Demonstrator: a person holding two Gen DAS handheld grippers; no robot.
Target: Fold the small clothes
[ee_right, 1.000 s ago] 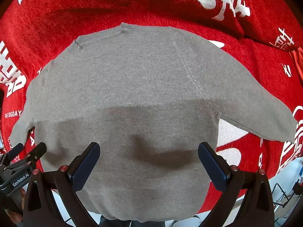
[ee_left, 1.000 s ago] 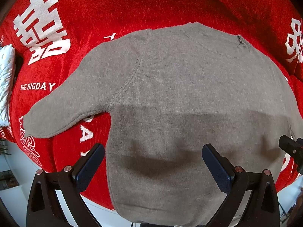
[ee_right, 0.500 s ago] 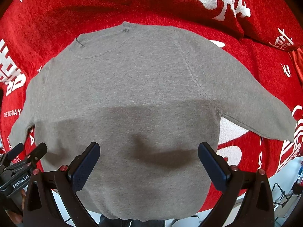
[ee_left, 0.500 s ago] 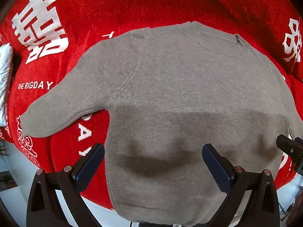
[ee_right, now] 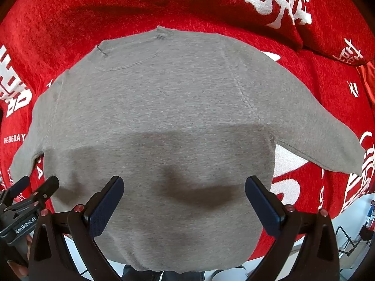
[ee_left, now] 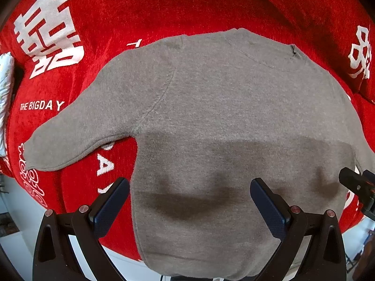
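Sweater flat, folding not begun.
Almost nothing has shifted over the last second: both the left gripper (ee_left: 189, 201) and right gripper (ee_right: 184, 199) hover with jaws apart over the sweater (ee_left: 234, 121), spread on the red blanket (ee_left: 187, 7).

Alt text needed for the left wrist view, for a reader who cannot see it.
A small grey sweater lies flat, unfolded, on a red blanket with white lettering, one sleeve stretched out to the picture's left. The left gripper hovers open over the hem, holding nothing; the right gripper's tip shows at the right edge.
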